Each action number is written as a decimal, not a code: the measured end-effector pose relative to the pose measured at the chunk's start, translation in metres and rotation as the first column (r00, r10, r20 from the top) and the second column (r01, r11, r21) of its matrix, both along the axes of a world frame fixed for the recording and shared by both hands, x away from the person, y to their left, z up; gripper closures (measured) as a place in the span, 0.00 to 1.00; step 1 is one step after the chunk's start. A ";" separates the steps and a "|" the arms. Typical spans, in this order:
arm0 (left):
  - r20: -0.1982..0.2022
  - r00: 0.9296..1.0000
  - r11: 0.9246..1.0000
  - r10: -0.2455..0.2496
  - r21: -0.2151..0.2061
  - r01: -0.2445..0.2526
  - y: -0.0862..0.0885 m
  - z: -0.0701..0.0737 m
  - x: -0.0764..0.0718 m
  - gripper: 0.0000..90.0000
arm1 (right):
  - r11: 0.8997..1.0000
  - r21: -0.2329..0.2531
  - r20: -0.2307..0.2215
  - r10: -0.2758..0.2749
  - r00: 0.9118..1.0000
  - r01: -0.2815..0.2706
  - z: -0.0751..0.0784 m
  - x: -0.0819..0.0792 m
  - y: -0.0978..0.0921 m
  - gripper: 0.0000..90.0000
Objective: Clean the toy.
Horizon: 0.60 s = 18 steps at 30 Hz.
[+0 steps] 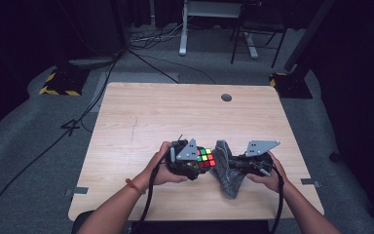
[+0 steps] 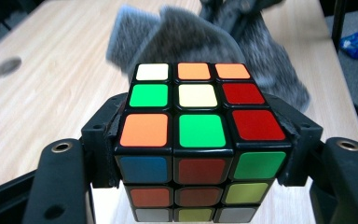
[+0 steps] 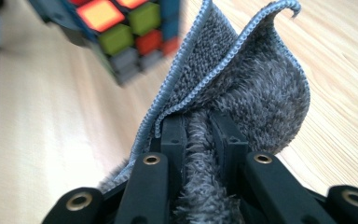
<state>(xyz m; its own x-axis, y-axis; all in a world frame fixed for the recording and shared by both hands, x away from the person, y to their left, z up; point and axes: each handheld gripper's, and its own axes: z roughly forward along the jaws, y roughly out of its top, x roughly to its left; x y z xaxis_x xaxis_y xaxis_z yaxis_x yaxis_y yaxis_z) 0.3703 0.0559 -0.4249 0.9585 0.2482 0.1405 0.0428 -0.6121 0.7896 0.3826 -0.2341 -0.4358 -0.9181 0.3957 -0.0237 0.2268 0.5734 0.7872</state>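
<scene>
Left claw clamped on cube above counter, right claw pinching grey cloth just right of cube, cloth's lower folds hidden behind the right claw, cube blurred in the right gripper view.

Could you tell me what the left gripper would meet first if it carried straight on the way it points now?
Probably the grey cloth, which hangs just beyond the cube clamped in the left gripper; the gap between them is unclear.
</scene>
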 end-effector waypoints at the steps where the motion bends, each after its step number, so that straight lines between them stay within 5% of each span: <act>1: 0.006 1.000 1.000 0.014 0.006 -0.014 0.003 -0.004 -0.002 0.36 | 1.000 -0.009 -0.002 -0.013 1.000 0.013 -0.001 0.003 -0.001 0.86; 8: -0.029 0.999 0.999 0.031 0.029 -0.030 0.010 -0.019 -0.003 0.36 | 0.993 -0.098 -0.002 -0.063 0.998 0.063 -0.008 0.010 -0.012 0.85; 14: -0.054 0.998 0.999 0.024 0.050 -0.021 0.007 -0.029 -0.002 0.36 | 0.993 -0.076 -0.003 -0.090 0.996 0.089 -0.016 0.012 -0.020 0.85; 18: -0.081 0.997 0.999 0.001 0.033 0.002 0.008 -0.034 0.001 0.36 | 0.990 -0.104 -0.008 -0.097 0.995 0.096 -0.026 0.012 -0.022 0.84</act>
